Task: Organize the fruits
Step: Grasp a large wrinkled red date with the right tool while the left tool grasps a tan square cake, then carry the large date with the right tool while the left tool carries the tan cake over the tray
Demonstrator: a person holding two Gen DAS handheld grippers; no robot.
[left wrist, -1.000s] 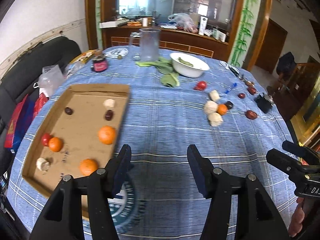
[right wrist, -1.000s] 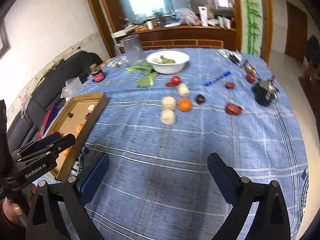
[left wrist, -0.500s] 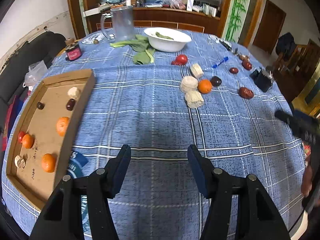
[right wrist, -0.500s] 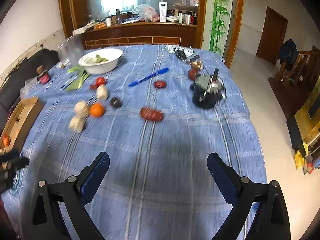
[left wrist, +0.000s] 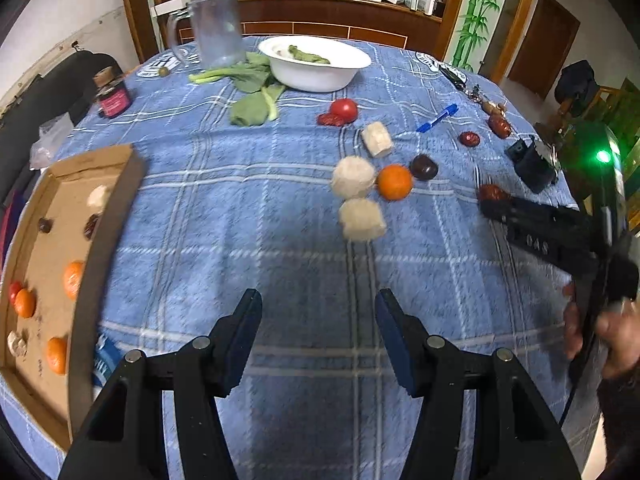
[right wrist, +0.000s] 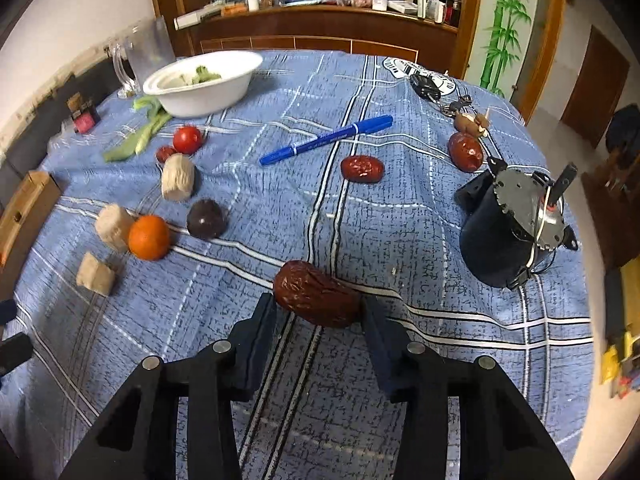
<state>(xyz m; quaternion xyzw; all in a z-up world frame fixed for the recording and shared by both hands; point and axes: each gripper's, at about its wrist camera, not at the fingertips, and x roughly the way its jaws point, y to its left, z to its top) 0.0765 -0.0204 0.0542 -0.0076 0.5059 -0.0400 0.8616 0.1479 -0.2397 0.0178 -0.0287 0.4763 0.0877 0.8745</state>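
A cardboard tray (left wrist: pixel 96 264) at the table's left holds several oranges, dates and pale pieces. My left gripper (left wrist: pixel 318 312) is open and empty above the blue cloth. My right gripper (right wrist: pixel 318 310) has its fingers around a wrinkled red date (right wrist: pixel 316 298) lying on the cloth, one finger at each end. In the left wrist view that date (left wrist: pixel 493 192) lies at the tip of the right gripper. An orange (right wrist: pixel 149 237), a dark plum (right wrist: pixel 205 219), a tomato (right wrist: pixel 188 139), two more dates (right wrist: pixel 362 168) and pale chunks (right wrist: pixel 178 177) lie scattered.
A white bowl (right wrist: pixel 200 84) with greens, a clear jug (left wrist: pixel 216 28), leafy greens (left wrist: pixel 250 92), a small red jar (left wrist: pixel 114 98), a blue pen (right wrist: pixel 326 140), keys (right wrist: pixel 430 84) and a black motor (right wrist: pixel 516 224) sit on the cloth.
My right gripper swung right, dropped toward the cloth and narrowed around the date. My left gripper turned right, away from the tray, toward the middle fruits.
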